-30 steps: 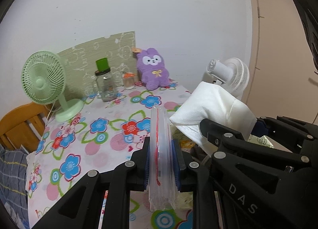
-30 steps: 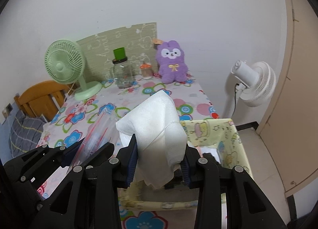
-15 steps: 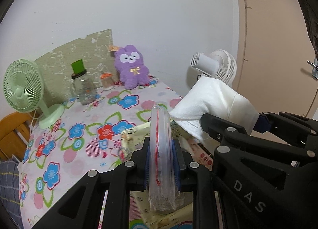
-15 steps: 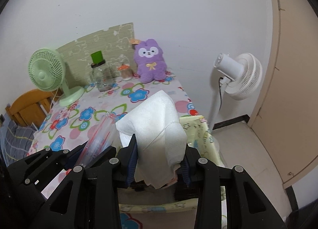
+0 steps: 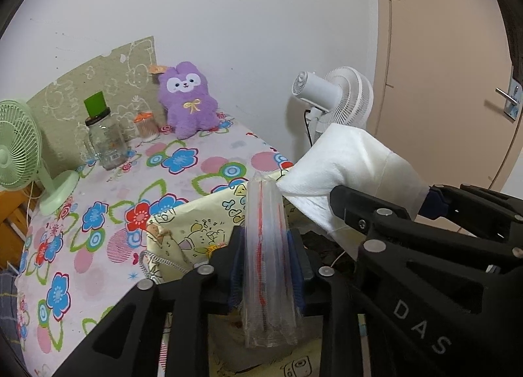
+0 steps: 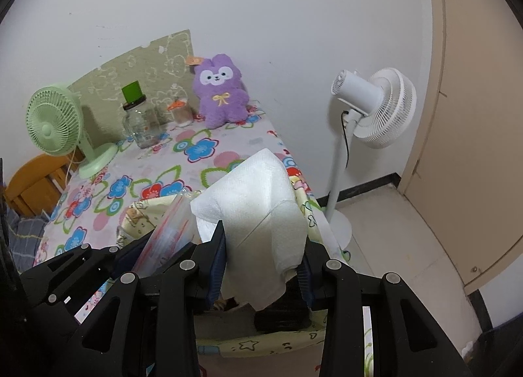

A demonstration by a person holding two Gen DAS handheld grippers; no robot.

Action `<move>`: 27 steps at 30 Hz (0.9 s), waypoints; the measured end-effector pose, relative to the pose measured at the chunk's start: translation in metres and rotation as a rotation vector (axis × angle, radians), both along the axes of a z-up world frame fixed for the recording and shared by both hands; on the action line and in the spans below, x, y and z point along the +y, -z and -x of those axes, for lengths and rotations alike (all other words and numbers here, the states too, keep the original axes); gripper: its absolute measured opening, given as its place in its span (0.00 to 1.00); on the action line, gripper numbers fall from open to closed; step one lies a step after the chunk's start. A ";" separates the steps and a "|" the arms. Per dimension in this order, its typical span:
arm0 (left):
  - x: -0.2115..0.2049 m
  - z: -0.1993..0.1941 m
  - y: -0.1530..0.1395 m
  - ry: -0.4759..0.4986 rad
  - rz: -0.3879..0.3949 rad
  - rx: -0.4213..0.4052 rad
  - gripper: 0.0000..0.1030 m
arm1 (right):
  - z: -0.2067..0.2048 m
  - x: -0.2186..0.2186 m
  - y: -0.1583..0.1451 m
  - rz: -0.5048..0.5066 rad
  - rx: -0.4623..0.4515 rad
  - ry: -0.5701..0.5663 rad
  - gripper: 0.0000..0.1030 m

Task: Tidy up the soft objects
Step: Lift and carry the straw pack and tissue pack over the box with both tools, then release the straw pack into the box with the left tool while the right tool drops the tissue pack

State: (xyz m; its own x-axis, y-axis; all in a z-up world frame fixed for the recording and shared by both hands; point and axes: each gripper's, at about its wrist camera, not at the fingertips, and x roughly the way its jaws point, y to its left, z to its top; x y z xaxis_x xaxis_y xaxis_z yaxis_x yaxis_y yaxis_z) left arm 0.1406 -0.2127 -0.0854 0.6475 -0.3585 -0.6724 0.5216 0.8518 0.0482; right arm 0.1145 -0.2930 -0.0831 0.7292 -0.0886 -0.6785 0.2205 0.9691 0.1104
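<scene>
My left gripper (image 5: 266,265) holds a bundle of clear plastic bags (image 5: 266,230) with red stripes upright between its blue pads; its jaws are opening and the bundle fans out to fill the gap. Just to its right, my right gripper (image 6: 263,265) is shut on a folded white paper towel (image 6: 258,194) that sticks up past the fingers. Both hang over a yellow cartoon-print fabric basket (image 5: 193,223) at the table's right edge; its dark inside is mostly hidden. A purple plush bunny (image 5: 188,102) sits against the back wall.
On the flowered tablecloth (image 5: 98,213) stand a green desk fan (image 5: 19,145), a glass jar with a green lid (image 5: 104,138) and a small orange-topped jar (image 5: 145,127). A white pedestal fan (image 6: 372,105) and a beige door (image 5: 457,82) are to the right, a wooden chair (image 6: 29,180) to the left.
Both grippers have swung right and slightly down, coming over the yellow basket. The left jaws have widened a little around the bag bundle. The right grip on the towel is unchanged.
</scene>
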 end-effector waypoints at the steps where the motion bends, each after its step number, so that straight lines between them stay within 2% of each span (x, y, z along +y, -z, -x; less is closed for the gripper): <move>1: -0.001 0.000 0.001 0.002 -0.005 0.000 0.38 | 0.000 -0.002 0.002 -0.002 0.004 0.002 0.39; 3: 0.000 0.000 0.000 0.003 -0.004 -0.002 0.45 | -0.002 -0.002 0.004 -0.006 0.010 0.002 0.39; 5: 0.001 -0.001 0.000 0.006 -0.012 0.003 0.60 | -0.005 -0.001 0.005 -0.012 0.014 -0.003 0.39; 14: 0.016 -0.005 0.001 -0.028 -0.056 -0.025 0.82 | -0.020 0.008 0.015 -0.051 0.035 -0.032 0.42; 16: 0.019 -0.004 0.001 -0.035 -0.068 -0.033 0.83 | -0.024 0.011 0.018 -0.067 0.043 -0.038 0.44; 19: 0.025 -0.007 0.003 -0.048 -0.076 -0.027 0.84 | -0.028 0.017 0.023 -0.078 0.056 -0.049 0.51; 25: 0.031 -0.007 0.005 -0.052 -0.075 -0.018 0.88 | -0.031 0.021 0.027 -0.090 0.076 -0.050 0.72; 27: 0.032 -0.007 0.006 -0.051 -0.074 -0.016 0.89 | -0.029 0.023 0.028 -0.081 0.095 -0.048 0.82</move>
